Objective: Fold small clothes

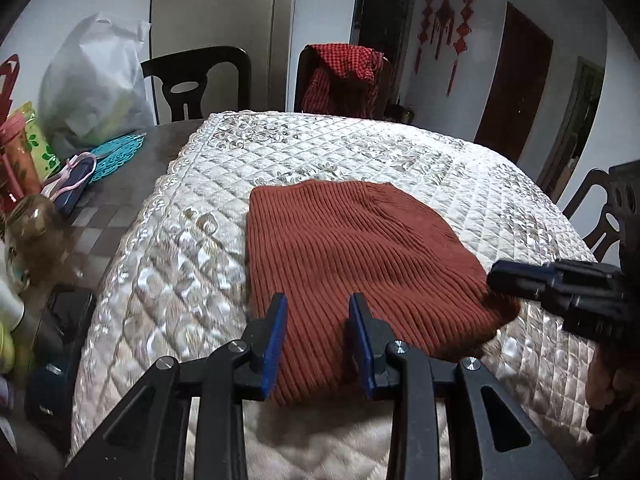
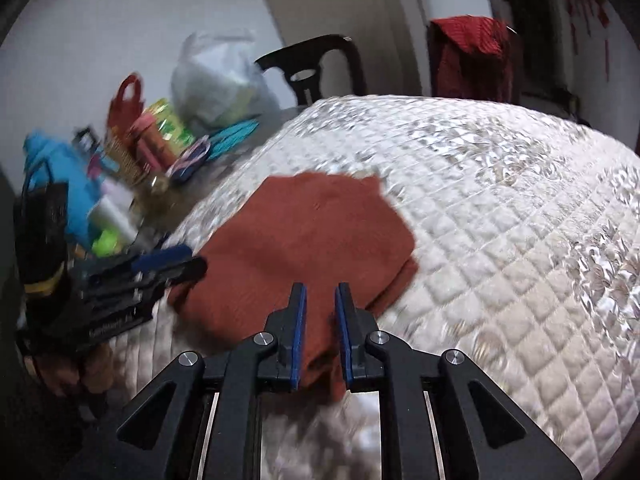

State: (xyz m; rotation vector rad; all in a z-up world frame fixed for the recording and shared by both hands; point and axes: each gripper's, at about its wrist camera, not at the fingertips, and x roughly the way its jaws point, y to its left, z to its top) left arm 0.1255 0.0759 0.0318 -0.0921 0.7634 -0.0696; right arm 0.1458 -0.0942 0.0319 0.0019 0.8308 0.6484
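Note:
A rust-red ribbed knit garment (image 1: 352, 248) (image 2: 312, 232) lies folded on a quilted cream table cover (image 1: 360, 152) (image 2: 500, 220). My left gripper (image 1: 318, 304) hovers over the garment's near edge. Its blue pads stand apart, and the flat knit shows between and beside them. In the right wrist view the left gripper (image 2: 192, 262) reaches in at the garment's left edge. My right gripper (image 2: 321, 292) has its jaws nearly together on the garment's near corner, and a flap of cloth hangs between the pads. The left wrist view shows the right gripper (image 1: 494, 278) at the garment's right corner.
Clutter crowds the table's left end: a white plastic bag (image 1: 92, 80), bottles and jars (image 1: 24, 160), a teal mat (image 1: 116, 152). Dark chairs (image 1: 196, 80) stand behind the table, one draped with red checked cloth (image 1: 344, 76). Another chair (image 1: 600, 208) is at the right.

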